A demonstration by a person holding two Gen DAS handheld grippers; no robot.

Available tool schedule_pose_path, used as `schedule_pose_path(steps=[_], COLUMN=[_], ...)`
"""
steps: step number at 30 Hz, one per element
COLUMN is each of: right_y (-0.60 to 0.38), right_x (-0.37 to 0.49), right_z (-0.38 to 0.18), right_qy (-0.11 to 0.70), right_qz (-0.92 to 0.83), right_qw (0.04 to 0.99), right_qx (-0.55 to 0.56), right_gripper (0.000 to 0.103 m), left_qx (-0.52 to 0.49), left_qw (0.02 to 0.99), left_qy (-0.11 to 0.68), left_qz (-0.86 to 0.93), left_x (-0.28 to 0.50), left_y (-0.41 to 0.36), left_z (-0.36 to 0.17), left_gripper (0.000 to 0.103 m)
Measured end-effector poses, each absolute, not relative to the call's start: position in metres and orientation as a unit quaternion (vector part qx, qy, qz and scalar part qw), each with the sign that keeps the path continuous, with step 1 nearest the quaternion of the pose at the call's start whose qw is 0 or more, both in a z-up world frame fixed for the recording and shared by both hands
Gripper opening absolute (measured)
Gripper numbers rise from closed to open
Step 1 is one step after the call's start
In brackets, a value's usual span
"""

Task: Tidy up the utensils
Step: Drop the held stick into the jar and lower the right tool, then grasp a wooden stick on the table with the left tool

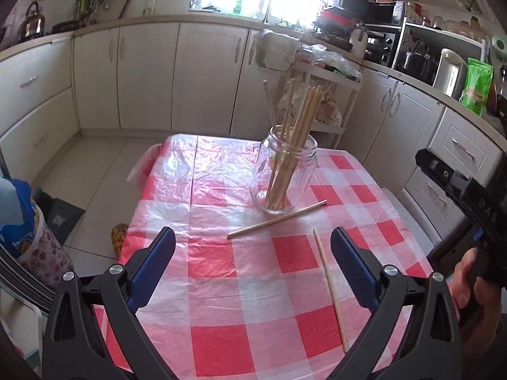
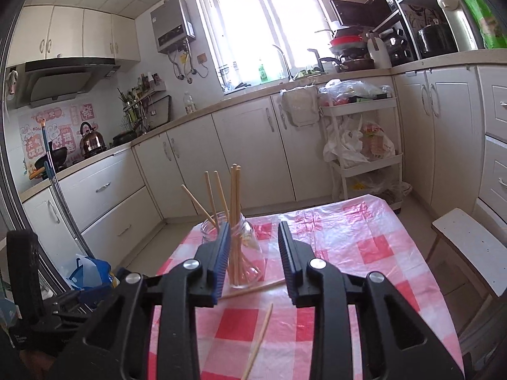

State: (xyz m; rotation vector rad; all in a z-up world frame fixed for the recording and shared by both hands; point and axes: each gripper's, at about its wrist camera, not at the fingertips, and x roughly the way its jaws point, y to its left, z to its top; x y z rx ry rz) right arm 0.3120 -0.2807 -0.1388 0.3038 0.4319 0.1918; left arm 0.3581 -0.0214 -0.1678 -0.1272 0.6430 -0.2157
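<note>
Most of the chopsticks already stood bundled in a clear glass jar (image 1: 284, 171) on the kitchen table, ahead of the left gripper (image 1: 253, 250) and slightly to its right, their tips fanning out above the threaded rim. Two chopsticks were left to collect, by the look of it. One loose chopstick (image 1: 277, 218) lay flat at a slant with its far end just beside the base of the jar, directly ahead of the left gripper. A second loose chopstick (image 1: 331, 289) lay nearer, running lengthwise along the inside of that gripper's right finger.

Both tools were empty. The left gripper hovered above the table with its fingers spread wide and nothing between them. The right gripper (image 2: 253, 243) was also parted and held nothing; through its gap the jar showed just ahead and a little left, with the two stray sticks on the cloth below and in front of it.

The sticks were slender, pale, straight rods, apparently wood or bamboo, that would likely roll on the slick surface. A glossy, wrinkled plastic sheet covered the red-and-white checked tablecloth (image 1: 221, 285). The gripper fingers wore ribbed blue pads (image 1: 351, 272) on black frames.
</note>
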Motion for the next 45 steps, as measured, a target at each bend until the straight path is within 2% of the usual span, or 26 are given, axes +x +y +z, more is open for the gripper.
schedule_pose_path(steps=[12, 16, 19, 23, 31, 32, 35, 37, 38, 41, 43, 45], right_y=[-0.272, -0.260, -0.253, -0.246, -0.229, -0.227, -0.226, -0.232, -0.237, -0.259, -0.273, -0.286], right_x=[0.285, 0.304, 0.324, 0.349, 0.381, 0.381, 0.381, 0.378, 0.377, 0.372, 0.370, 0.370], right_z=[-0.138, -0.167, -0.204, -0.239, -0.260, -0.259, -0.258, -0.257, -0.257, -0.258, -0.258, -0.259], right_qy=[0.239, 0.329, 0.405, 0.459, 0.488, 0.486, 0.490, 0.491, 0.492, 0.495, 0.498, 0.502], right_qz=[0.106, 0.108, 0.112, 0.111, 0.125, 0.127, 0.131, 0.130, 0.130, 0.129, 0.127, 0.130], right_qw=[0.953, 0.929, 0.898, 0.873, 0.861, 0.863, 0.861, 0.861, 0.861, 0.859, 0.858, 0.854], right_qx=[0.152, 0.133, 0.130, 0.122, 0.074, 0.059, 0.017, -0.005, -0.010, -0.005, 0.007, 0.030], right_gripper=[0.036, 0.036, 0.036, 0.027, 0.026, 0.025, 0.016, 0.012, 0.012, 0.009, 0.008, 0.007], left_qx=[-0.043, -0.027, 0.005, 0.048, 0.101, 0.109, 0.127, 0.139, 0.147, 0.137, 0.129, 0.126], left_qw=[0.954, 0.955, 0.950, 0.933, 0.903, 0.898, 0.879, 0.862, 0.853, 0.849, 0.843, 0.839], left_qy=[0.276, 0.274, 0.287, 0.323, 0.370, 0.378, 0.411, 0.439, 0.452, 0.463, 0.477, 0.487], left_qz=[-0.106, -0.111, -0.121, -0.153, -0.195, -0.198, -0.206, -0.211, -0.214, -0.213, -0.211, -0.208], left_x=[0.324, 0.325, 0.341, 0.379, 0.458, 0.465, 0.480, 0.482, 0.480, 0.470, 0.462, 0.449], left_y=[-0.033, -0.032, -0.029, -0.032, -0.070, -0.075, -0.088, -0.096, -0.099, -0.099, -0.098, -0.096], left_z=[-0.134, -0.137, -0.148, -0.168, -0.214, -0.220, -0.236, -0.248, -0.253, -0.256, -0.255, -0.254], left_gripper=[0.096, 0.096, 0.096, 0.096, 0.093, 0.092, 0.078, 0.062, 0.058, 0.045, 0.031, 0.025])
